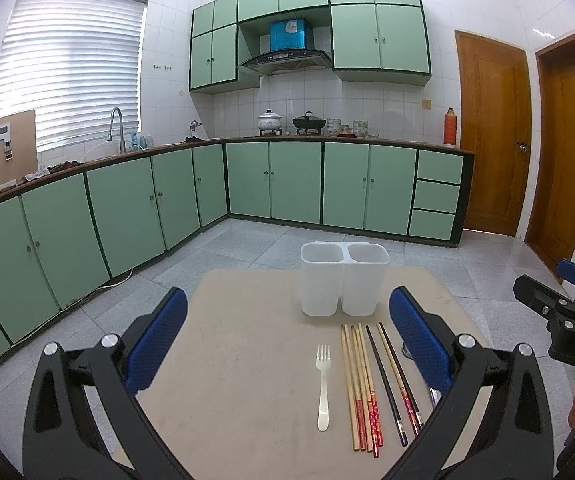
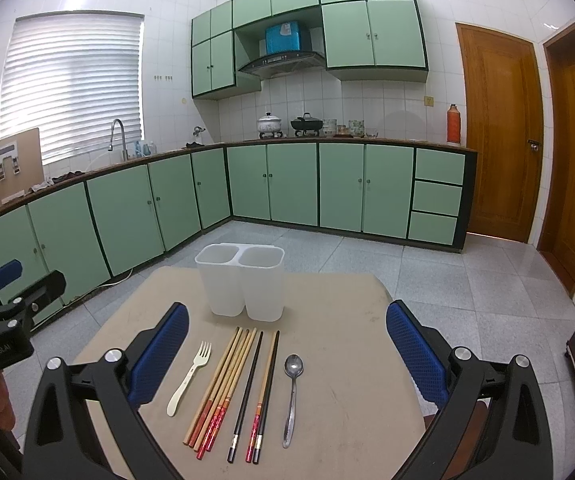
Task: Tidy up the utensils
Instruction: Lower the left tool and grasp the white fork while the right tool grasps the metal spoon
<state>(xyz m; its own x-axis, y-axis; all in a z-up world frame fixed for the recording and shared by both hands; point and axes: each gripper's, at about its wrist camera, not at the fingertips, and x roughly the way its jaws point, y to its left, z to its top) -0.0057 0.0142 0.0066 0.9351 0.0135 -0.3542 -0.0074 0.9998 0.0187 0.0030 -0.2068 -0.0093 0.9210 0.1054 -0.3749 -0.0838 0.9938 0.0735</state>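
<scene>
A white two-compartment utensil holder (image 1: 342, 282) (image 2: 243, 280) stands empty at the far side of a beige table (image 1: 227, 360) (image 2: 347, 360). In front of it lie a cream plastic fork (image 1: 323, 386) (image 2: 189, 376), several wooden chopsticks with red ends (image 1: 361, 388) (image 2: 223, 388), dark chopsticks (image 1: 393, 380) (image 2: 259, 396) and a metal spoon (image 2: 292, 396). My left gripper (image 1: 287, 336) is open above the table, over the fork. My right gripper (image 2: 287, 344) is open above the chopsticks and spoon. Both hold nothing.
The table stands on a grey tiled floor (image 1: 247, 240). Green kitchen cabinets (image 1: 127, 208) run along the left and back walls. Wooden doors (image 1: 491, 132) are at the right. The right gripper's body (image 1: 567, 312) shows at the right edge of the left wrist view.
</scene>
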